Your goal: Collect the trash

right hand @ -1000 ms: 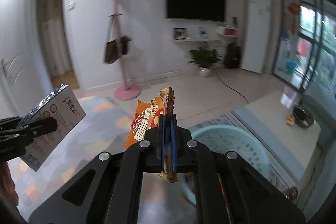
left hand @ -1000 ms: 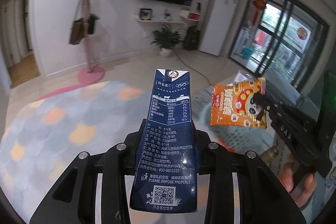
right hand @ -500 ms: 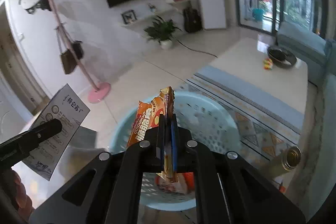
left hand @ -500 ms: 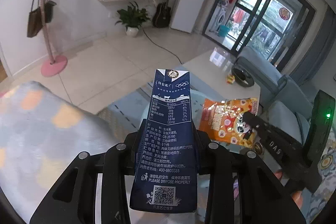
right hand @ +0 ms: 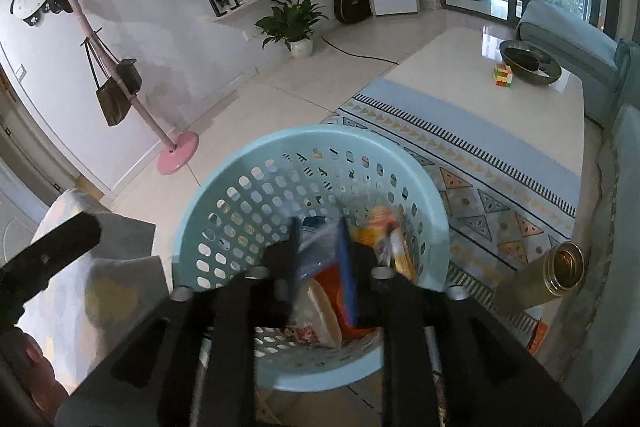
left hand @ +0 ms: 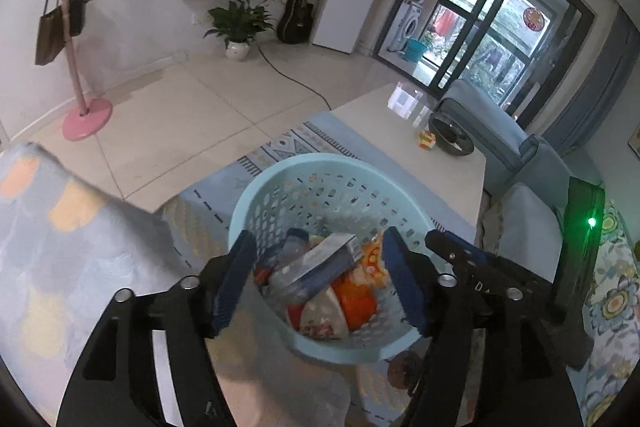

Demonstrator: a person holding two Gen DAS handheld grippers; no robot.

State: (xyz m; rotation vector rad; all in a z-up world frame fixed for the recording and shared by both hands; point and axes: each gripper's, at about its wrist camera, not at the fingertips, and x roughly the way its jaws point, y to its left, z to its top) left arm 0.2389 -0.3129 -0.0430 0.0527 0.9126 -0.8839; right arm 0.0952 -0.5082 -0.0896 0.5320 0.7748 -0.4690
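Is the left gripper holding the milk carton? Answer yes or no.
No: the left gripper is open and empty, and the milk carton lies in the blue basket.

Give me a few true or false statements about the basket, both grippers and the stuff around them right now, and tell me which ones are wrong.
1. The left gripper is open and holds nothing. True.
2. The light blue basket is empty. False: the milk carton, an orange snack packet and other wrappers lie in it.
3. The right gripper is clamped on the snack packet. False: its fingers stand apart, the packet beside them in the basket.
4. A metal flask lies on the rug right of the basket. True.
5. A puzzle cube sits on the white table. True.
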